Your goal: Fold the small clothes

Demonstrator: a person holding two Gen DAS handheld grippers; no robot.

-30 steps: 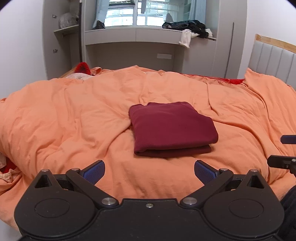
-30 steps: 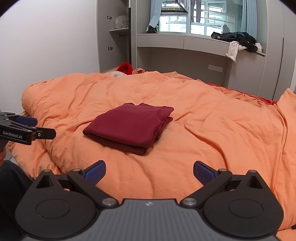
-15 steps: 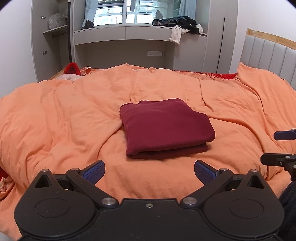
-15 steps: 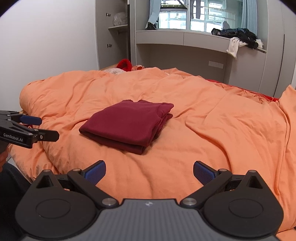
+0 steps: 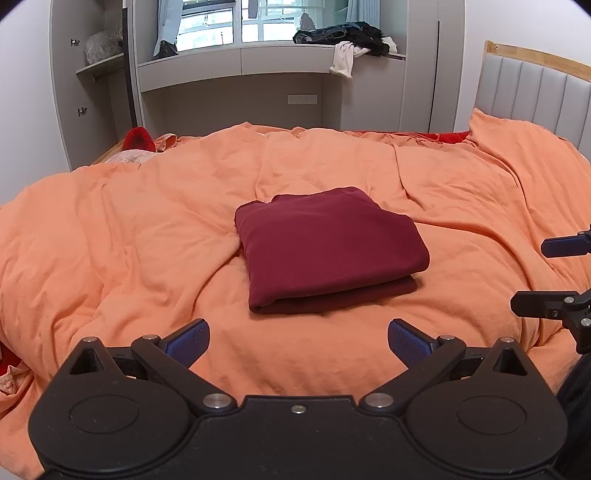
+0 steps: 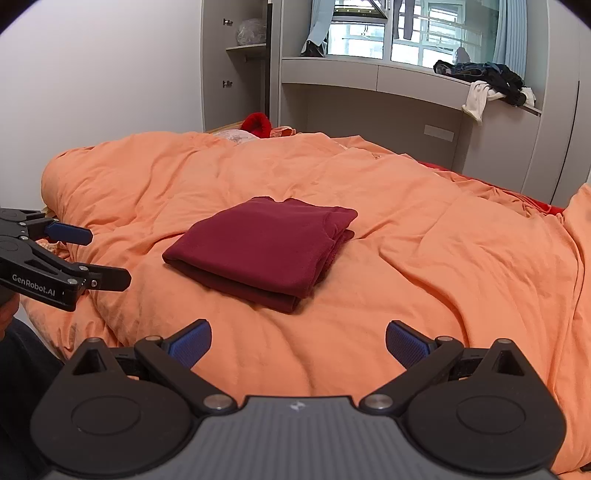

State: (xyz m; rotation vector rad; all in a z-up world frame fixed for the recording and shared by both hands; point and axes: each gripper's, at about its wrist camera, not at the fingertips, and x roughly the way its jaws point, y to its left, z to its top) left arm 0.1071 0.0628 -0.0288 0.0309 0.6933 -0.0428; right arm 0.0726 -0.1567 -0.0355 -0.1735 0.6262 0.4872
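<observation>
A dark red garment point(image 5: 327, 249) point(image 6: 264, 245) lies folded into a neat rectangle on the orange duvet point(image 5: 129, 240) point(image 6: 443, 258). My left gripper point(image 5: 298, 341) hovers short of its near edge, open, with nothing between its blue pads. My right gripper point(image 6: 298, 341) is likewise open and empty, held back from the garment. The right gripper's fingers point(image 5: 543, 302) show at the right edge of the left wrist view. At the left edge of the right wrist view the left gripper point(image 6: 107, 256) appears, fingers apart.
The duvet covers the whole bed, with a grey padded headboard point(image 5: 532, 92) to the right. Red and pale clothes point(image 5: 138, 142) lie at the far left corner. A window ledge point(image 5: 273, 55) beyond the bed holds a heap of dark clothes point(image 5: 351, 31).
Both grippers stay open and empty. Both views have shifted slightly, and the folded garment now sits a little lower and nearer in each view. The garment itself has not moved.
</observation>
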